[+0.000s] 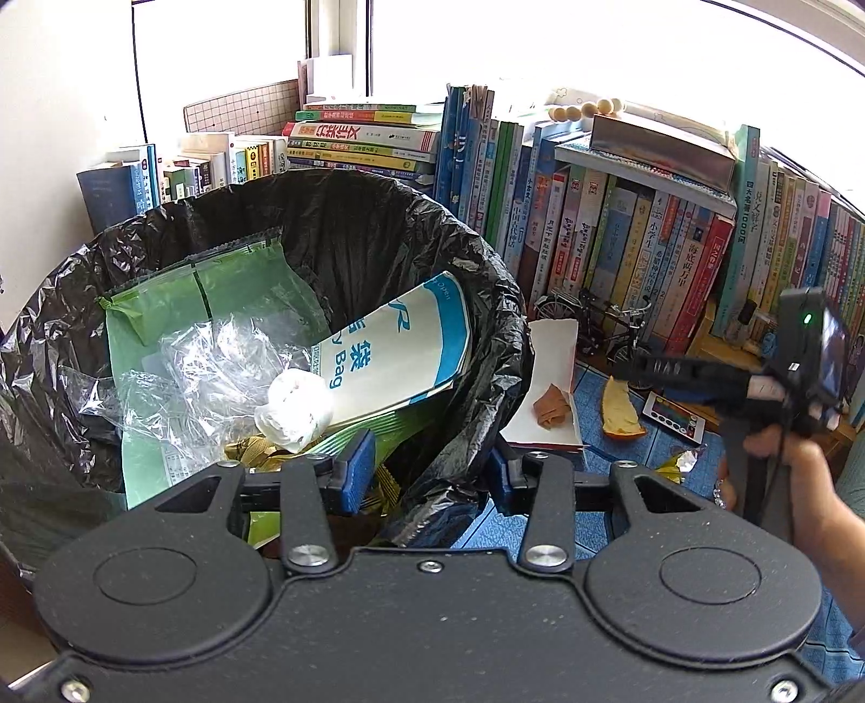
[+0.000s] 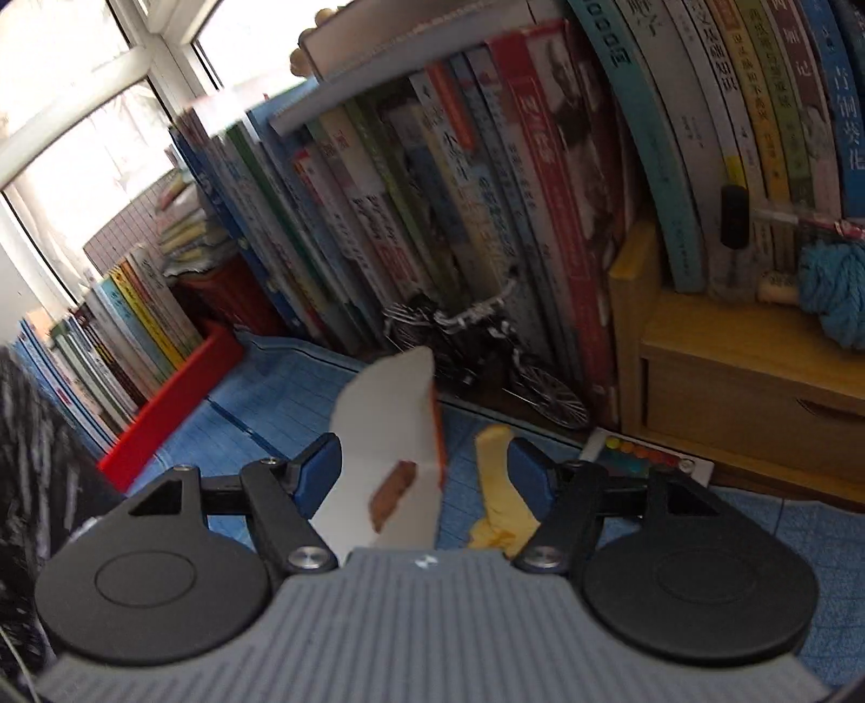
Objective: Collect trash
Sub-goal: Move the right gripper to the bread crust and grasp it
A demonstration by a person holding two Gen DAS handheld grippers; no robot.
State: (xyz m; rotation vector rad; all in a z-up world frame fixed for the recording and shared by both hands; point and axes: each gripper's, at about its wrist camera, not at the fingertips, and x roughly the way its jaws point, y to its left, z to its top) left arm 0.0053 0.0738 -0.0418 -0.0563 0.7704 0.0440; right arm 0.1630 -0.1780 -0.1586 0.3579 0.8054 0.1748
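White card (image 2: 378,449) with brown scrap lay between your right gripper's (image 2: 427,476) spread, empty jaws — pickup step; next close squarely. Left gripper (image 1: 432,476) clamped bin liner (image 1: 459,346).

Bin (image 1: 443,259) left of paper (image 1: 546,378), peel (image 1: 621,411) right of paper, books (image 1: 649,243) behind

Bright window (image 1: 243,48) behind packed rows of books (image 1: 621,227) — blue tiled surface (image 2: 270,400), wooden drawer unit (image 2: 746,389).

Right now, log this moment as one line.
left tool: clamped on black bin liner rim | right tool: open over white card | yellow peel: on blue mat
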